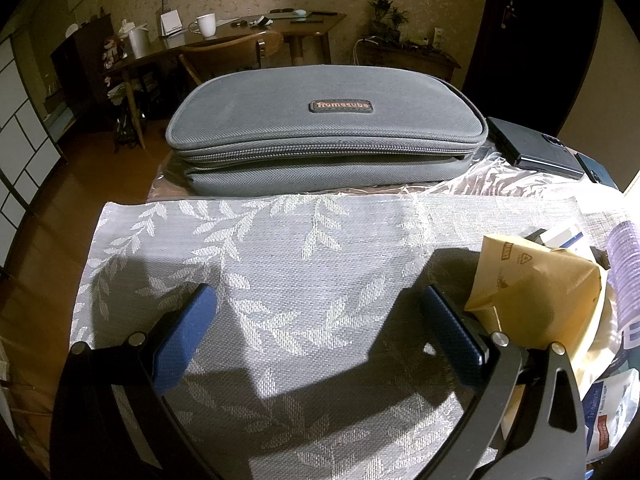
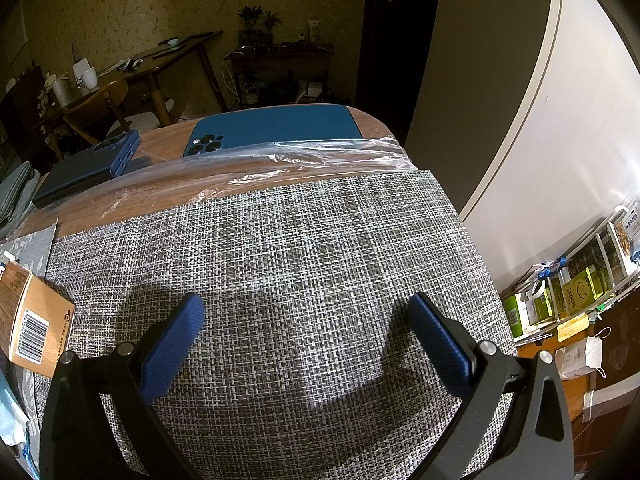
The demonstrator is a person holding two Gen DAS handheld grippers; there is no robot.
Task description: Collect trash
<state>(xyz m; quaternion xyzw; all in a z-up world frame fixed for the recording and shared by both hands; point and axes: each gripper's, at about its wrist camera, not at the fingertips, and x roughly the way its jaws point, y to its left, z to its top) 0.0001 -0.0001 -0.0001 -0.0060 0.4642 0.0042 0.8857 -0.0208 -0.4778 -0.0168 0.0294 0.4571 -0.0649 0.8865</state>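
Both the left tool and the right tool gape wide, empty. The crumpled brown paper bag lies just right of the left tool, uncollected; clear plastic sheet lies beyond. Seemingly nothing gathered.

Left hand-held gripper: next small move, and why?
Probably swing the left hand-held gripper toward its right, to the crumpled brown paper bag. Its jaws stand open and empty over bare leaf-patterned placemat, and the bag lies just beyond its right finger, the closest trash. The right hand-held gripper is also open over woven mat, with nothing between its fingers.
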